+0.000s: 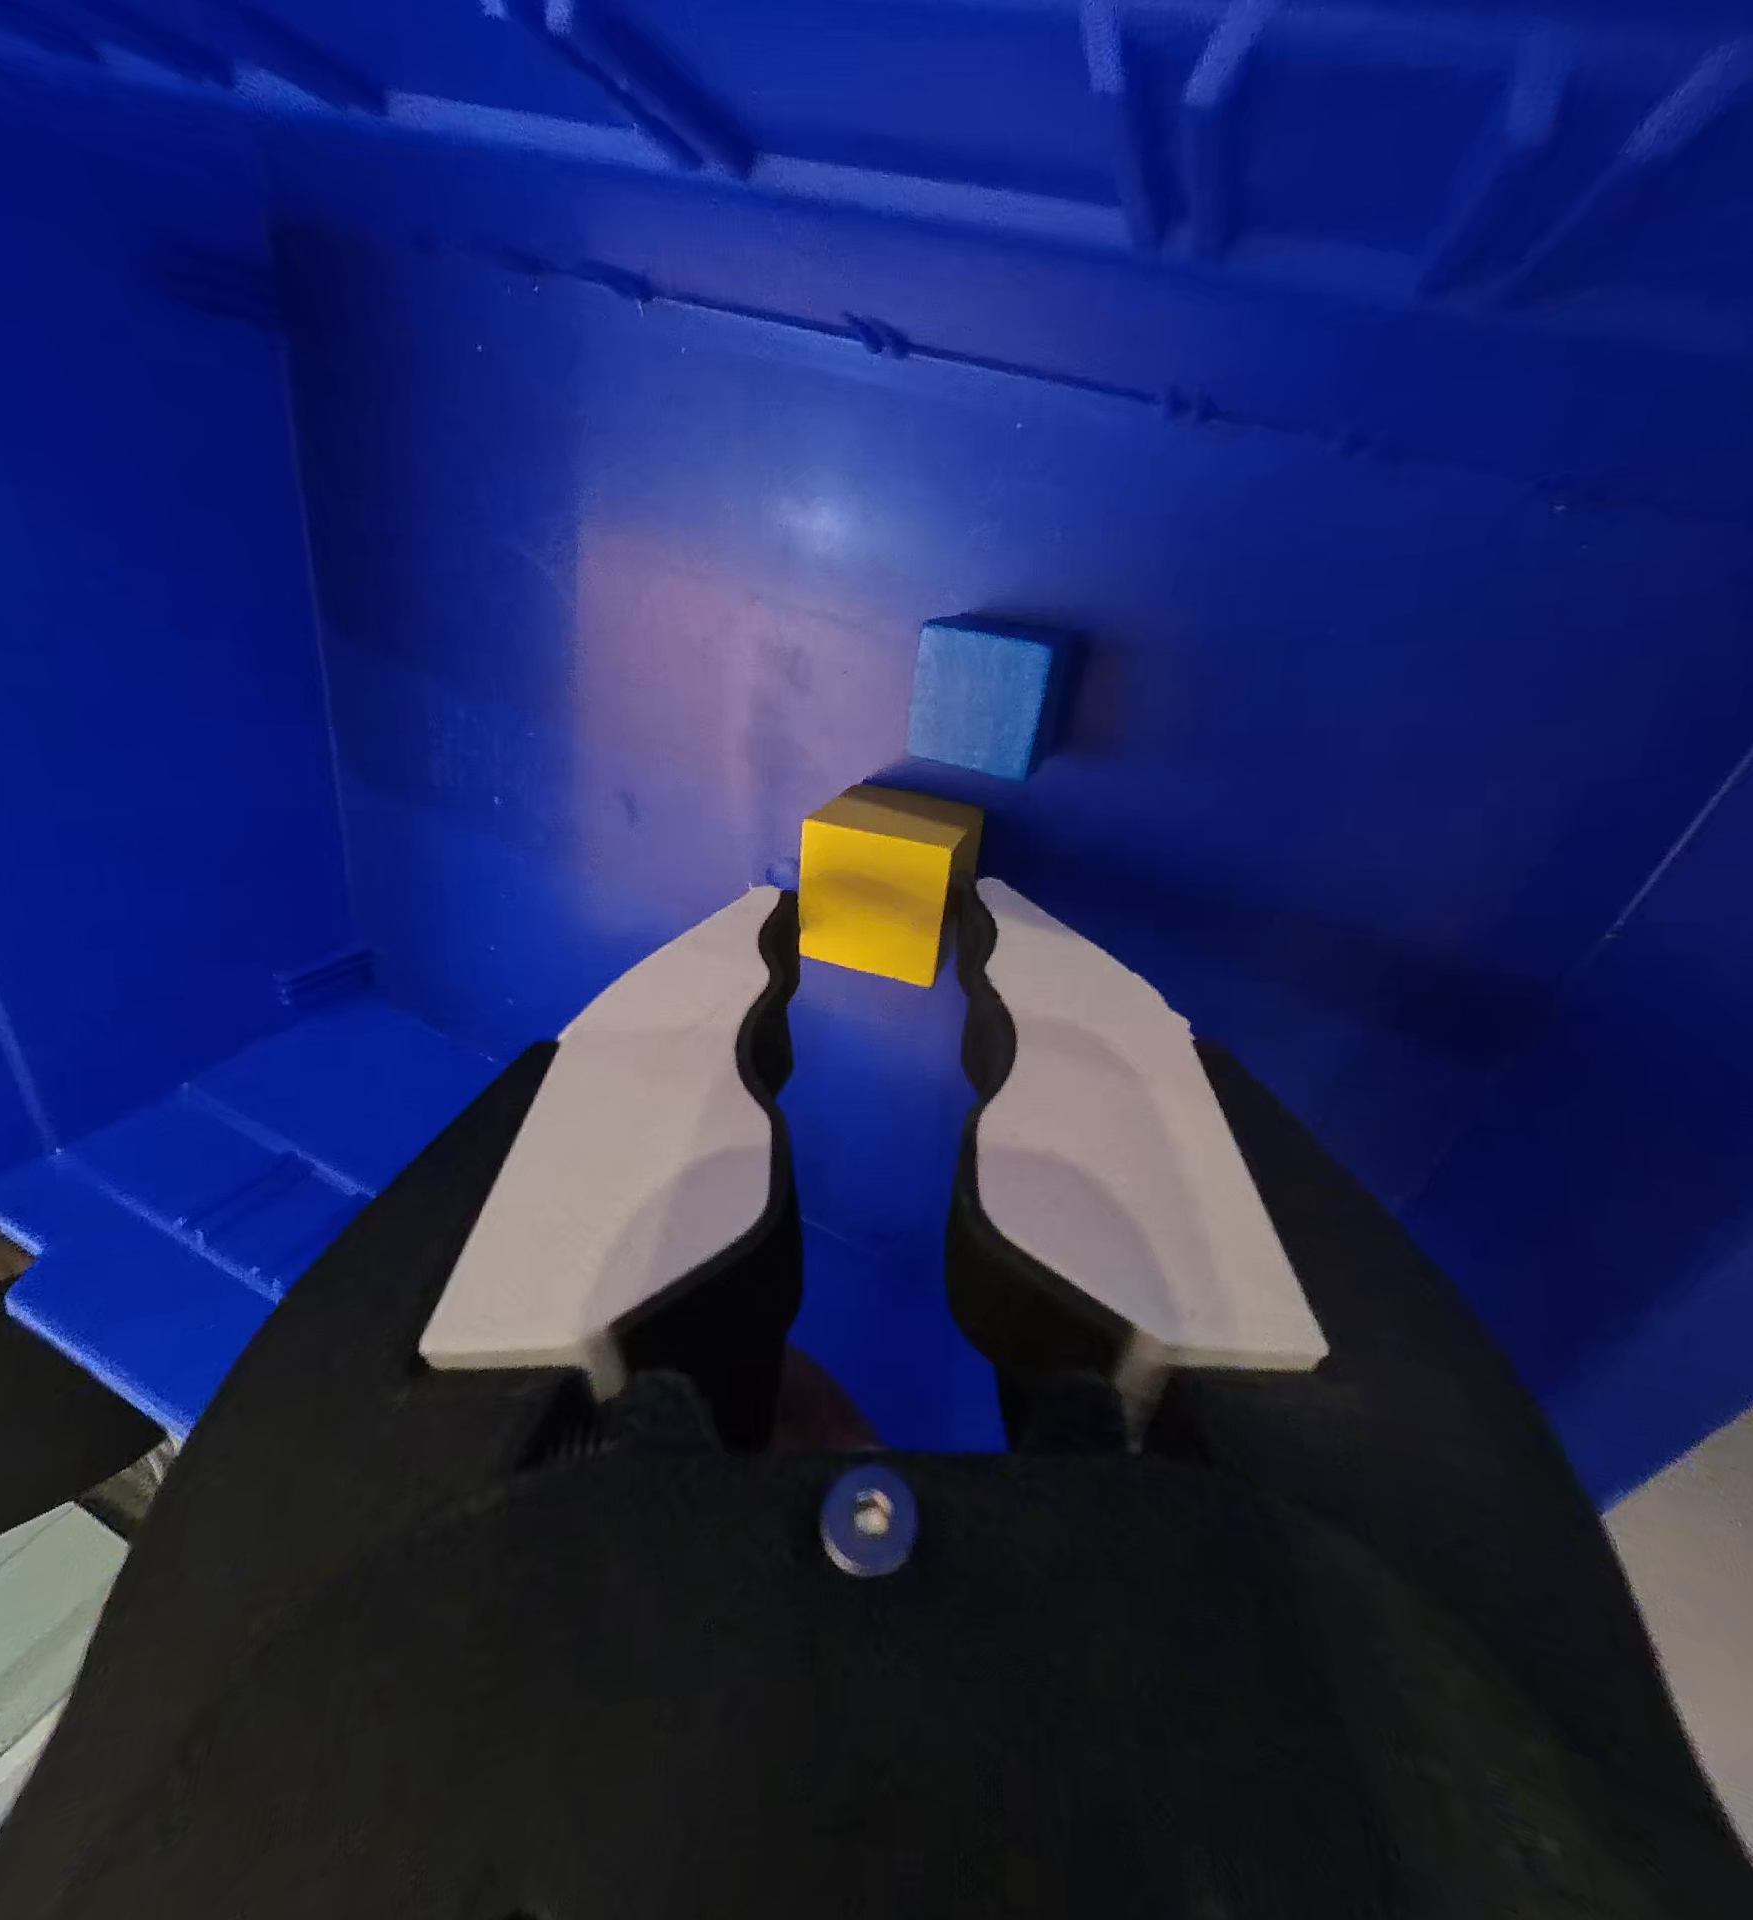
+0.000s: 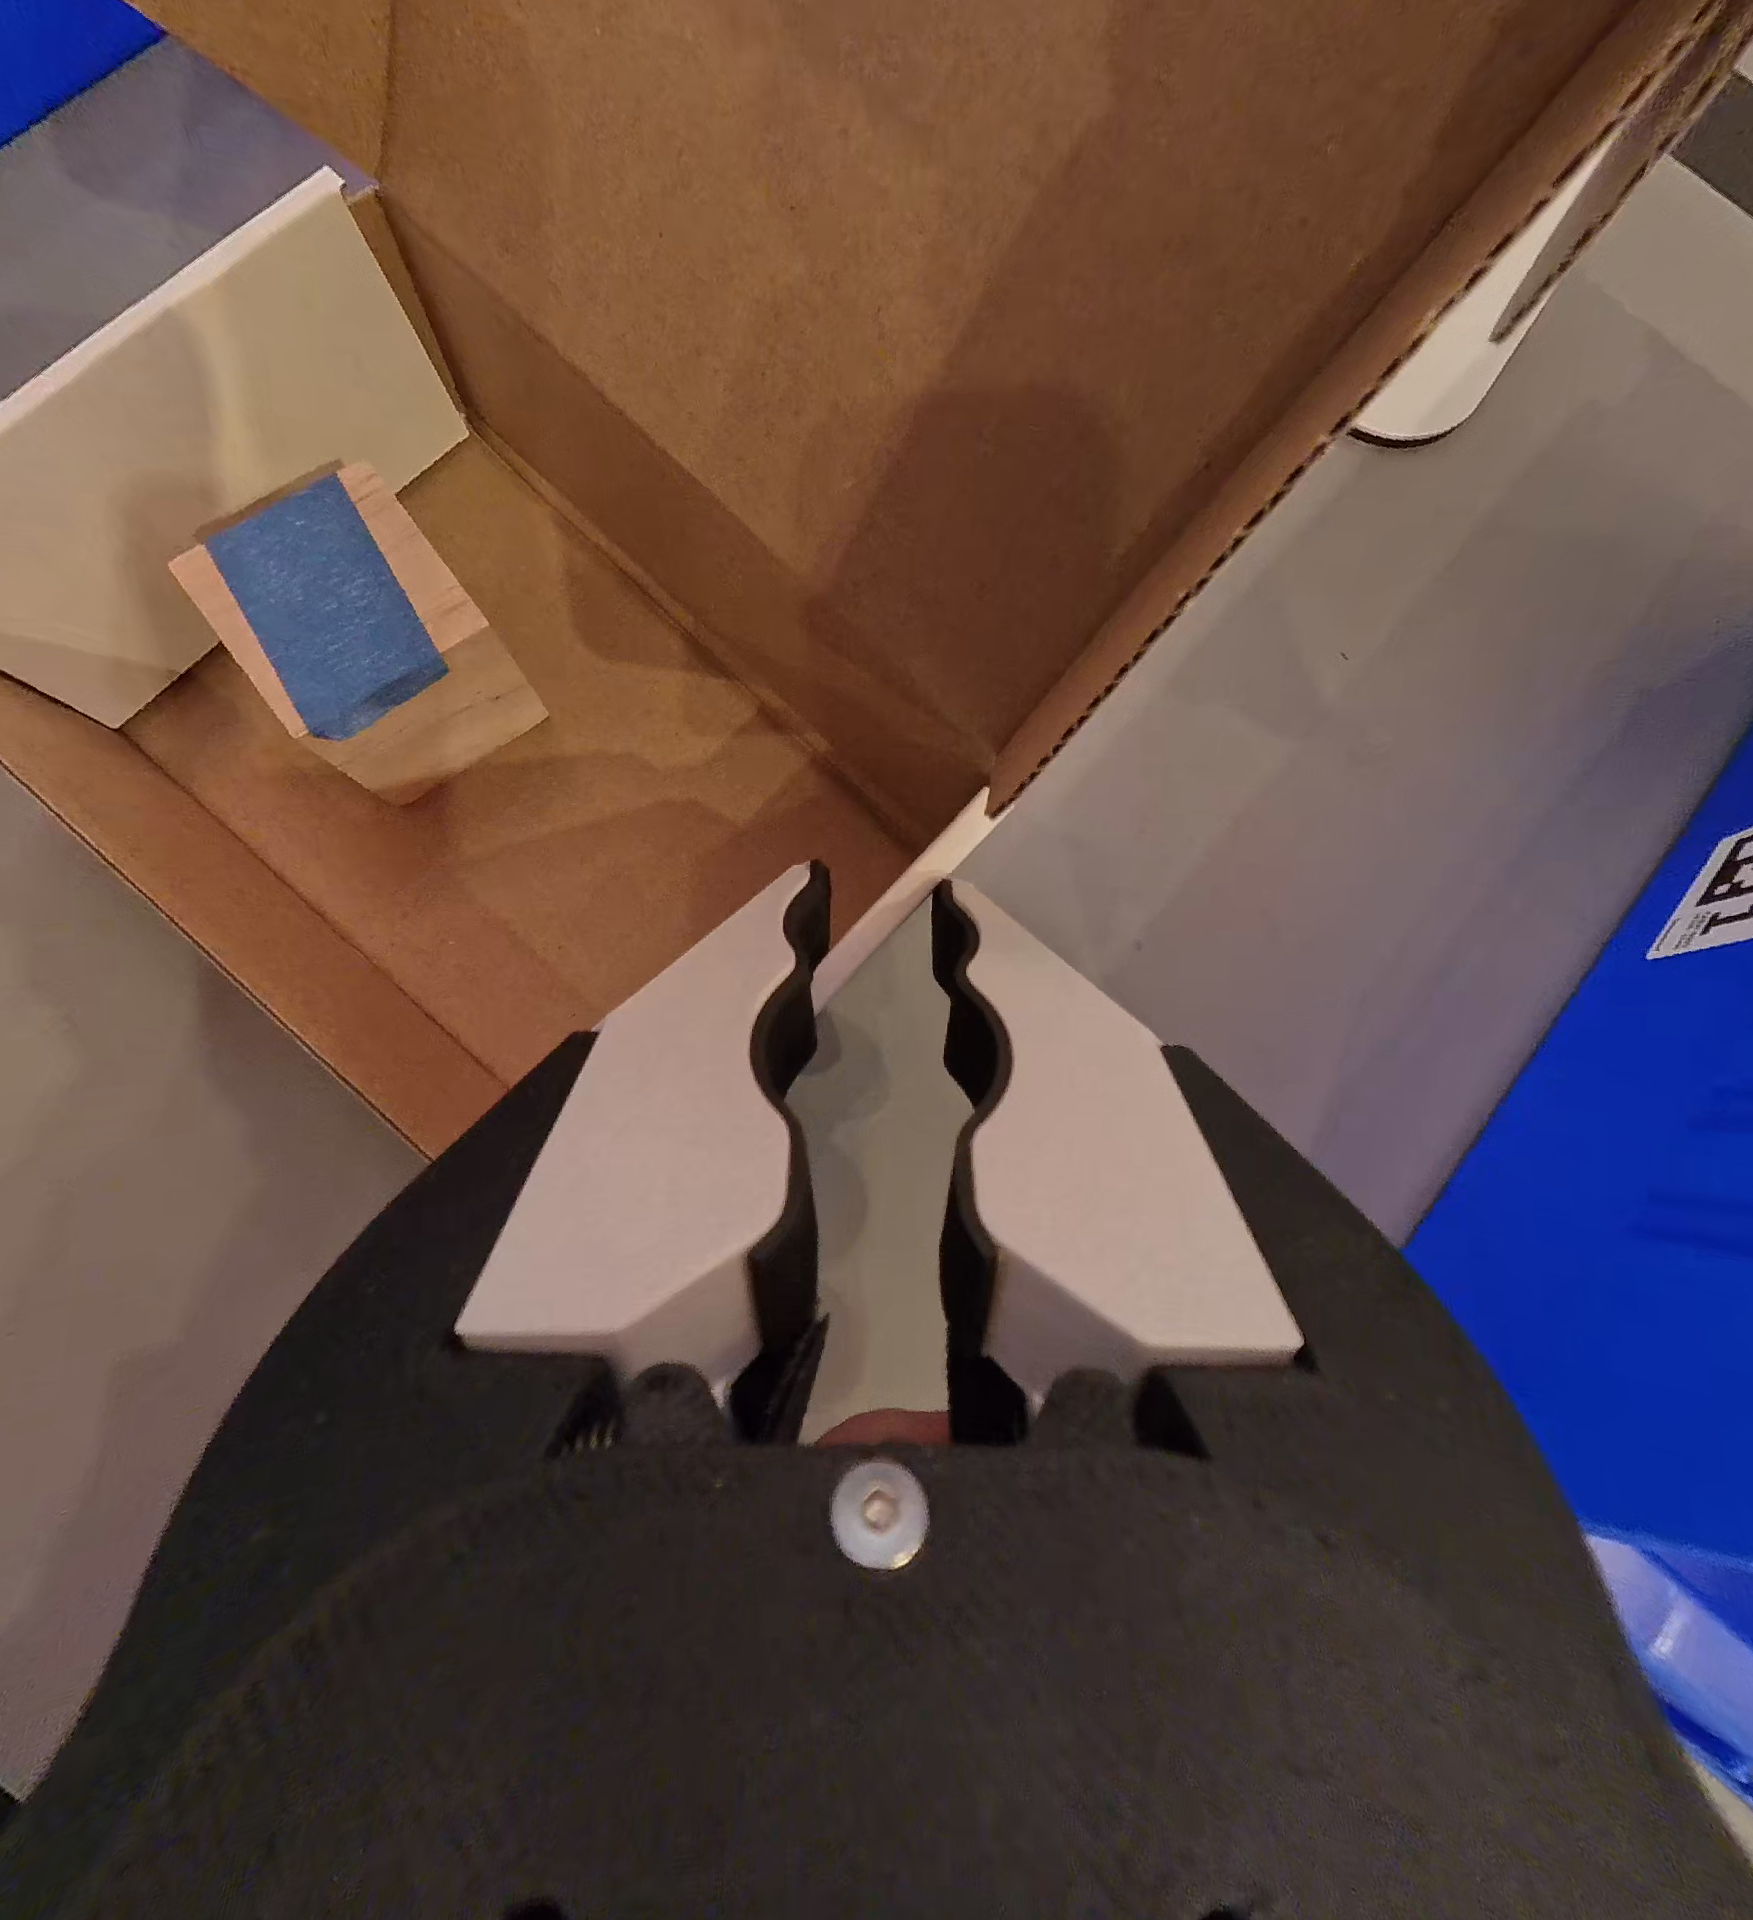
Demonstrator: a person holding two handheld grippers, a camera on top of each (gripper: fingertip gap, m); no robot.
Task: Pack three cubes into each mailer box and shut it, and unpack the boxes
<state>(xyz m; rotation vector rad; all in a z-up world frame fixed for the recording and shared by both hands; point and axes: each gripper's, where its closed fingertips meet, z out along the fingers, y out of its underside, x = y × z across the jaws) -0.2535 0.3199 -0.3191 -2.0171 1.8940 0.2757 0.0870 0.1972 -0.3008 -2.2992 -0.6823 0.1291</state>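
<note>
The blue plastic bin (image 1: 436, 623) fills almost the whole left wrist view, and we look down into it onto its smooth floor. In the right wrist view the biggest thing is the open mailer box (image 2: 799, 364), brown cardboard inside and white outside, which stands on a grey table (image 2: 1371, 727) with its lid raised up behind. A side flap (image 2: 155, 436) of the box, white on its outer face, leans inward at the left. At the right edge of this view another part of blue bin (image 2: 1682, 1195) is seen, with a white sticker (image 2: 1750, 878) on it. The left gripper (image 1: 877, 899) reaches down into the bin; its jaws stand apart with a yellow cube (image 1: 877, 904) between the tips, close on both sides, but whether the pads already press it I cannot tell. The right gripper (image 2: 880, 904) is over the near corner of the mailer box, and its jaws have a narrow gap with the white edge of the box wall running between them; it holds nothing. Inside the box, a wooden cube with blue tape (image 2: 352, 634) lies tilted against the flap. A blue cube (image 1: 986, 696) sits on the bin floor just beyond the yellow one.
</note>
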